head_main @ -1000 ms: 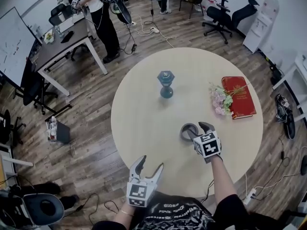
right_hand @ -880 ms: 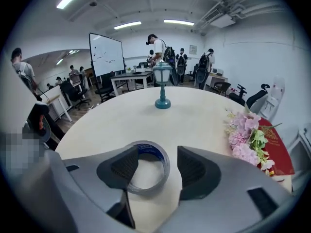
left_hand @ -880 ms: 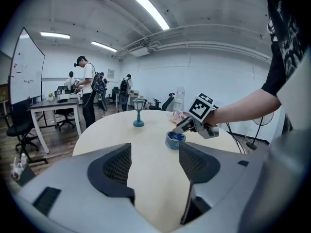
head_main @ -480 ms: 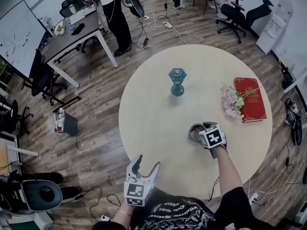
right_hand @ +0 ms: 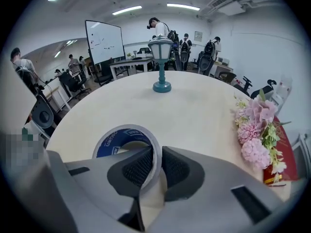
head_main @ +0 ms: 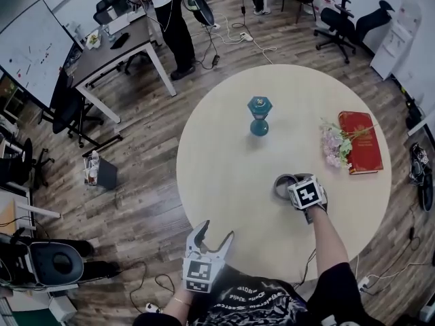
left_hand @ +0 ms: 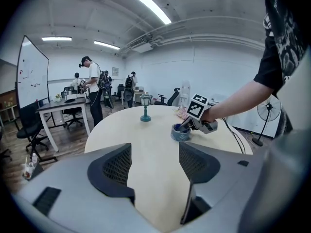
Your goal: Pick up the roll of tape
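Note:
A grey roll of tape (head_main: 281, 184) with a blue core lies flat on the round pale table (head_main: 217, 161), at its near right. My right gripper (head_main: 290, 183) points steeply down at it. In the right gripper view, the roll (right_hand: 127, 136) has its near wall between the jaws of the right gripper (right_hand: 156, 155): one pad inside the ring, one outside. The jaws are closing and the pads press that wall. My left gripper (head_main: 216, 235) hovers off the table's near edge, open and empty. The left gripper view shows the roll (left_hand: 180, 133) beyond those open jaws.
A teal lantern-shaped lamp (head_main: 259, 114) stands near the table's middle. Pink flowers (head_main: 334, 145) and a red book (head_main: 360, 141) lie at the right edge. A person (head_main: 178, 19) stands by a desk (head_main: 112, 49) beyond the table; office chairs (head_main: 340, 19) are behind.
My right gripper has sunk onto the roll and its jaws have narrowed around the roll's near wall. The left gripper has stayed off the near edge, still open.

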{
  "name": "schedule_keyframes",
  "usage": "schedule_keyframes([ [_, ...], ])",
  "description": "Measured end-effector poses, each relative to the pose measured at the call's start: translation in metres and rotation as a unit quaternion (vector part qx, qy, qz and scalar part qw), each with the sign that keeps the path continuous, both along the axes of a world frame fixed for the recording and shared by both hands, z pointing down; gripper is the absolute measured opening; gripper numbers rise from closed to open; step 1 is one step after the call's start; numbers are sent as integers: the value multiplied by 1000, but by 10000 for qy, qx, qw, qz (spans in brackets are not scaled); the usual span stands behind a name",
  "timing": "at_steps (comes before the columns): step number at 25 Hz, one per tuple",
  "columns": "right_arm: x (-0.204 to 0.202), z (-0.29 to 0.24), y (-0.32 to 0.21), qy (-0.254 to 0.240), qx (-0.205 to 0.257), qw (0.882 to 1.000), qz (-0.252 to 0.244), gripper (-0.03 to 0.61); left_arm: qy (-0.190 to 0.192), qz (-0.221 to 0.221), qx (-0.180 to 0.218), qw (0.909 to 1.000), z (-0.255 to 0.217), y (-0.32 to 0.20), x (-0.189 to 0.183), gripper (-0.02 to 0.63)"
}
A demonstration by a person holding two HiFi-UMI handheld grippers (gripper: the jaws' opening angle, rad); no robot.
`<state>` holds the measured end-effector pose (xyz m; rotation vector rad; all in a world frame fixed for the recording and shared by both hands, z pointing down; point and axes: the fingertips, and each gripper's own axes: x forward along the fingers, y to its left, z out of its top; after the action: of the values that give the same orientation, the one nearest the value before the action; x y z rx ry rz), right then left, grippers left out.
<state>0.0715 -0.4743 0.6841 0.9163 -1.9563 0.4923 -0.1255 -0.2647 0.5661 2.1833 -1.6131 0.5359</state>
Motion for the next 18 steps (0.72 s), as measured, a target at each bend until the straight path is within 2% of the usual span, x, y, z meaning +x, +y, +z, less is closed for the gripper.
schedule_keyframes([
  [8,4,-42,0,-254,585,9976,285,66,160,-67,39,9998,-2,6,1,325],
  [12,13,-75,0,-269,1191,9908,577,64,239,8,9,9997,0,7,7,325],
  [18,21,-115,15,-407,1613,9828,807,64,462,65,118,9988,-8,8,19,325],
])
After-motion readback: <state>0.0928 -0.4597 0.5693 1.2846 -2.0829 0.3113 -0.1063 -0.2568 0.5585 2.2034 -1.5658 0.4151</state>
